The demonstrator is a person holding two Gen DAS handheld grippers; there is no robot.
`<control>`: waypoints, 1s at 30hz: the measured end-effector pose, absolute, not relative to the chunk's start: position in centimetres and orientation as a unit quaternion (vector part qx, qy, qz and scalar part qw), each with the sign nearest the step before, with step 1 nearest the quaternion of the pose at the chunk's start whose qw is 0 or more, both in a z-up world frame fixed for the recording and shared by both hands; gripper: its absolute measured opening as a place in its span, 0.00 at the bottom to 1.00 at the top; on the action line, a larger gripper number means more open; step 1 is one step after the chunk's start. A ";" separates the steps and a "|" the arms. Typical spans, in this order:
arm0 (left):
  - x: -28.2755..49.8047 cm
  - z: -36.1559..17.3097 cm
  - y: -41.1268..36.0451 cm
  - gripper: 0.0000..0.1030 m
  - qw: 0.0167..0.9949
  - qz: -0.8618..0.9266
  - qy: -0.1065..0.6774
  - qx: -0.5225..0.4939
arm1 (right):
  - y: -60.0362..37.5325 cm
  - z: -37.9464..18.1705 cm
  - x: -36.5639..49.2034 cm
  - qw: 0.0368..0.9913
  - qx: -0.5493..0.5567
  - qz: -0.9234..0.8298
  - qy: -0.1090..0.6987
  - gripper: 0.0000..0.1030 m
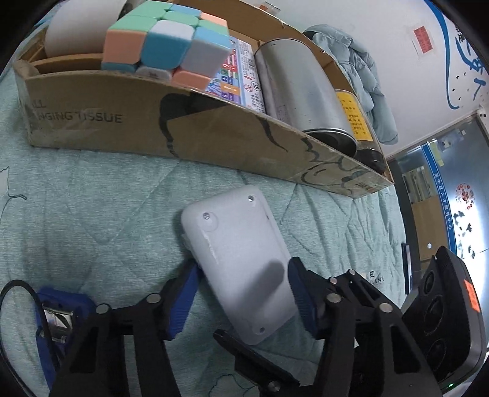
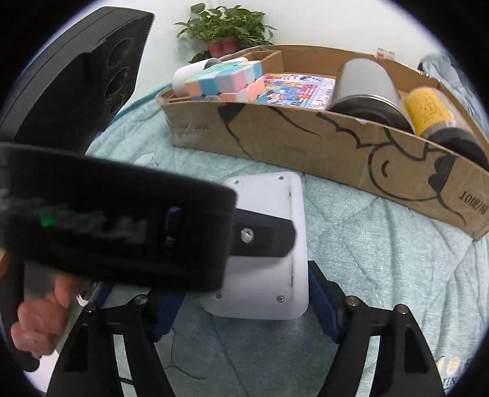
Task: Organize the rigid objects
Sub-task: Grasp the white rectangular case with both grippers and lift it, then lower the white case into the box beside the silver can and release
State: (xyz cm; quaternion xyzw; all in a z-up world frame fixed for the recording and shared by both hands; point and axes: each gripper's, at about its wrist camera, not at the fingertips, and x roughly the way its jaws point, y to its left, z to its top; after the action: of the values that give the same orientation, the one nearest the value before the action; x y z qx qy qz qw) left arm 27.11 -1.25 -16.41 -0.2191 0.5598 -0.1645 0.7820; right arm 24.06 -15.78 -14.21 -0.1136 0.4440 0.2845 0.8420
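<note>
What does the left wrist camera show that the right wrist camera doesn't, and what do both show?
Left wrist only: the left gripper, its blue pads at both long edges of the white device, a wall sign and a pale blue jacket behind the box.

Right wrist only: a potted plant, a hand on the left tool's handle, and the right gripper straddling the device's near end.

Both: the white device on the quilt, the cardboard box holding a puzzle cube, metal can and yellow-labelled jar.
</note>
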 end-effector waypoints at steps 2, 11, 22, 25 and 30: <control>27.2 -16.3 -0.9 0.42 0.786 -0.153 0.560 -0.214 | -15.9 -14.2 24.5 0.844 -0.105 0.279 0.446 0.72; 26.1 -14.2 0.6 0.31 0.798 -0.168 0.535 -0.220 | -14.9 -14.0 24.3 0.864 -0.120 0.229 0.432 0.64; 24.4 -4.3 0.3 0.31 0.858 -0.182 0.447 -0.177 | -15.7 -7.3 21.6 0.916 -0.103 0.213 0.323 0.64; 24.7 -2.0 0.2 0.31 0.868 -0.185 0.430 -0.166 | -15.4 -5.8 21.9 0.925 -0.098 0.211 0.300 0.64; 26.4 1.2 -0.3 0.31 0.882 -0.182 0.410 -0.146 | -15.5 -3.8 23.2 0.934 -0.088 0.210 0.275 0.64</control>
State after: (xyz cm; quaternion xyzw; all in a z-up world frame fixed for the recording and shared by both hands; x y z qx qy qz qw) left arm 26.44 -0.28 1.18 -0.1463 0.4101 -0.1825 0.8816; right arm 23.15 -15.54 -3.84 -0.0878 0.2753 0.2096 0.9341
